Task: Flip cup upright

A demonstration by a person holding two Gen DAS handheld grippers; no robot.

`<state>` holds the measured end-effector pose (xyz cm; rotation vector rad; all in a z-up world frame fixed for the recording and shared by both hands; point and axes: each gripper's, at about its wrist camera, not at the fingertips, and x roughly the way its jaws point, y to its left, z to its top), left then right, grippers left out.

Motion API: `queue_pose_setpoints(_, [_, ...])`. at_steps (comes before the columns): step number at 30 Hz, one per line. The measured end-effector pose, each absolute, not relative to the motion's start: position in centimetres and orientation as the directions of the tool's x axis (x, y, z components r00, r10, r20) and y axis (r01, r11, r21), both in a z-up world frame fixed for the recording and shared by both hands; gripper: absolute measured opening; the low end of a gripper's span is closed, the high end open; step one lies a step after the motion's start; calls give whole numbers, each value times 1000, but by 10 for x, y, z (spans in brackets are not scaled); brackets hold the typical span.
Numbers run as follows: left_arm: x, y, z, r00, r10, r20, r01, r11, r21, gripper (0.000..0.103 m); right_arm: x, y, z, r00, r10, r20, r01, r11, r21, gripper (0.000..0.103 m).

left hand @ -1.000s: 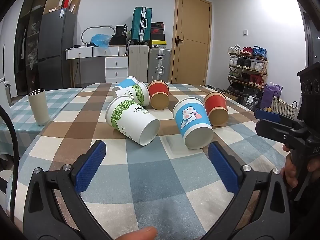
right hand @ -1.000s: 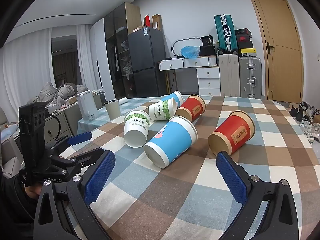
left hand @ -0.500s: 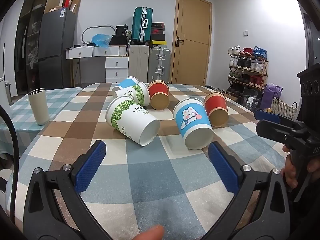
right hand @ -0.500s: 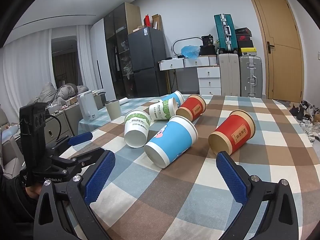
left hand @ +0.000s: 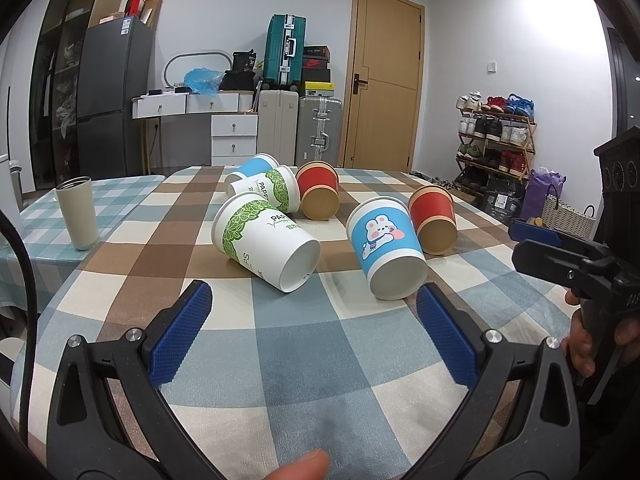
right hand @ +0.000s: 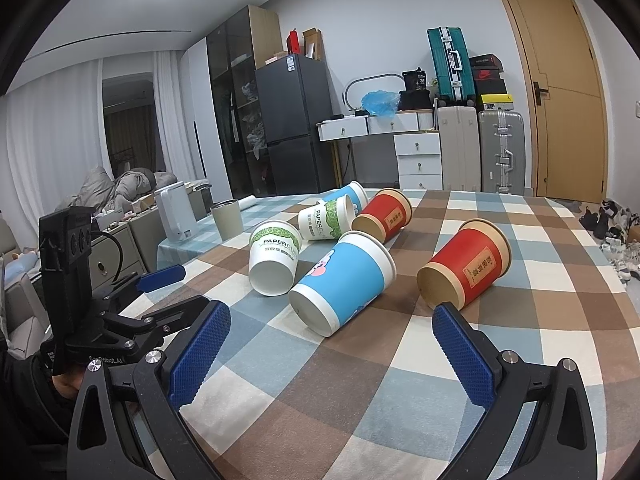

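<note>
6 paper cups are seen lying on their sides on the checked table (left hand: pixel 320 360). The blue rabbit cup (left hand: pixel 386 248) lies nearest. The left gripper (left hand: pixel 312 320) and right gripper (right hand: pixel 328 344) are both held spread wide, empty, near the cups.

left gripper (left hand: pixel 314 304) jaws spread, right gripper (right hand: pixel 332 326) likewise

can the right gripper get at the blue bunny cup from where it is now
Probably yes. The right gripper is open and empty, and the blue bunny cup lies on its side just ahead of the fingertips, base toward it, with only bare tablecloth between. The red cup lies apart.
</note>
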<state>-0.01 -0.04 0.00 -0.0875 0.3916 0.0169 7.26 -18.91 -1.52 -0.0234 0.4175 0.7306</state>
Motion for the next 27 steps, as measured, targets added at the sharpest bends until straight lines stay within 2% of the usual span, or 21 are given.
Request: queue_pose_setpoints(27, [0, -1, 0, 925, -1, -380, -33, 996, -83, 102, 74, -189, -18, 674, 636, -376, -644, 755, 123, 103])
